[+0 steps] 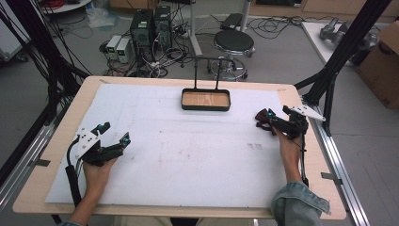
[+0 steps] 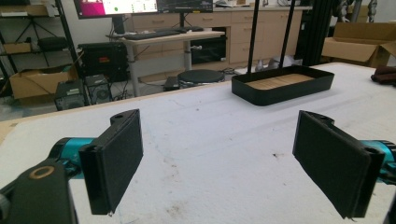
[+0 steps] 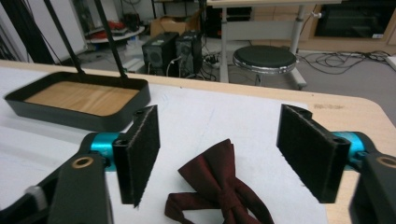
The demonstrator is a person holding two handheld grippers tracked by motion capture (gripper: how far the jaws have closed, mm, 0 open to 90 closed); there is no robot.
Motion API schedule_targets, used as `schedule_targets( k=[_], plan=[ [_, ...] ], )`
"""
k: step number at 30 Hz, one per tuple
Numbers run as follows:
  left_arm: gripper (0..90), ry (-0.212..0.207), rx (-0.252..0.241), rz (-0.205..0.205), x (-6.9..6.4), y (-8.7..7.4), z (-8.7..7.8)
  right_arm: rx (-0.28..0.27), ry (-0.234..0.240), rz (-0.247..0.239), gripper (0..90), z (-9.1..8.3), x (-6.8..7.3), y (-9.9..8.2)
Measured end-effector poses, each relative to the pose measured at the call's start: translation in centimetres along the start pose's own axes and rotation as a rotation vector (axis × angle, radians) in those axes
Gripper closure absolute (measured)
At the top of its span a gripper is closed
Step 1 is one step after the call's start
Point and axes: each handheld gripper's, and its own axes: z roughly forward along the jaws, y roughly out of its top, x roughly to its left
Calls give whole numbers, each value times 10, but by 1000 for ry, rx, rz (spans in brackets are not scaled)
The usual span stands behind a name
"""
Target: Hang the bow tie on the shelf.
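Right gripper [image 3: 219, 158], jaws apart, straddles bow tie [image 3: 219, 186] cut off below.

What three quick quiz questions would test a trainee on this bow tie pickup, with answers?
1. True or false: the right claw is already clamped on the bow tie.
2. What lines the floor of the black tray? A) wood B) foam C) metal
3. Which claw has nothing between its pads?

Key:
1. False. The pads stand apart on either side of the tie, not touching it.
2. A.
3. The left claw, open over bare table cover.
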Motion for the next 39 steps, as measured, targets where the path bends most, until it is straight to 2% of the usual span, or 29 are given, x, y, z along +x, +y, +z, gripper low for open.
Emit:
schedule_targets(
  k=[6,9,11,12,17,18,21,25,26,27,29,32,37,39],
  plan=[
    [164,-2,-2,-2,0,0,0,100,-14,-7,368,17,-9,-10],
    [166,-2,-2,-3,0,0,0,137,-18,15,388,21,-14,-15],
    [166,-3,-3,-4,0,0,0,157,-12,12,417,24,-15,-17],
    [166,-3,-3,-4,0,0,0,190,-13,-7,433,27,-13,-20],
    [166,-4,-2,-5,0,0,0,213,-10,-43,490,30,-11,-20],
    [167,-4,-1,-4,0,0,0,233,-7,-51,503,32,-11,-21],
    [167,-2,0,-5,0,0,0,244,5,-54,533,33,-10,-21],
    [167,-2,1,-4,0,0,0,282,8,-100,583,37,-7,-22],
    [167,-2,1,-4,0,0,0,302,6,-124,616,39,-4,-22],
    [167,-2,2,-4,0,0,0,302,6,-124,616,39,-4,-22],
    [168,-1,0,-6,0,0,0,319,-4,-143,671,40,-3,-22],
    [168,-1,2,-6,0,0,0,333,-12,-142,753,41,-3,-22],
    [172,2,-1,-5,0,0,0,332,-20,-146,766,40,-2,-22],
    [172,0,2,-5,0,0,0,320,-4,-120,766,38,-3,-21]
  ],
)
